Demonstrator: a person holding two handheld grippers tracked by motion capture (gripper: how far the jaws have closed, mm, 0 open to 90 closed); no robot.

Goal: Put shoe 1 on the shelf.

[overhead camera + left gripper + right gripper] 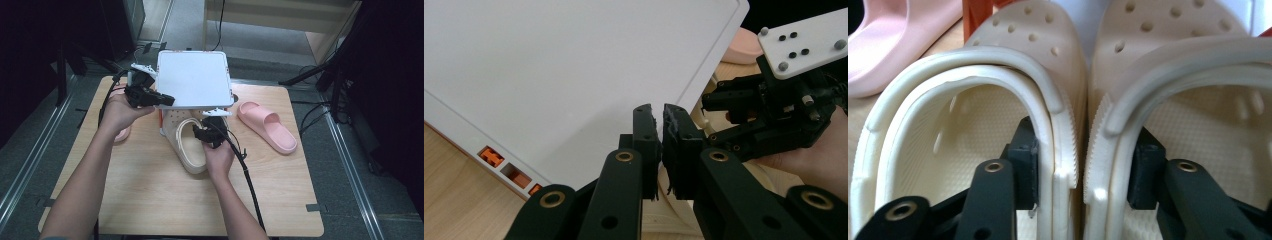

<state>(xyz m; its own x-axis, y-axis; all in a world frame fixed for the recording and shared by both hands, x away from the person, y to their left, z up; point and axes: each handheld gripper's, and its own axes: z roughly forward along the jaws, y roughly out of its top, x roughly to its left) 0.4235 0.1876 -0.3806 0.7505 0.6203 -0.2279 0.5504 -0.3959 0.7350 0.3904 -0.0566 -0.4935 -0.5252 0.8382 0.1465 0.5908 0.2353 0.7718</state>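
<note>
A pink slipper [121, 133] is seen at the table's left edge, mostly hidden behind the left hand [116, 111]. The left hand-held gripper [167, 100] is held at the left rim of a white rack [194, 77]; in the left gripper view its jaws stand nearly together with a thin gap, nothing visibly between them, the tips just in front of the rack's white top panel [574, 75]. Orange inserts [491, 156] are noted in slots along the panel's side.

Under the rack, at table centre, a pair of cream clogs [187, 142] lies side by side, toes tucked beneath the panel and partly hidden by it. The right hand-held gripper [204, 134] is clamped on the clogs: in the right gripper view one jaw sits inside each shoe, pressing the two adjoining side walls [1070, 150] together. Perforated toes and a heel strap folded forward over each opening are recorded. An orange rack leg [975, 15] stands behind the left clog.

A second pink slipper [267, 126] lies to the right, apart from the rack.

The table [150, 200] is light wood. Grey floor, metal rails and dark surroundings are seen around it.
</note>
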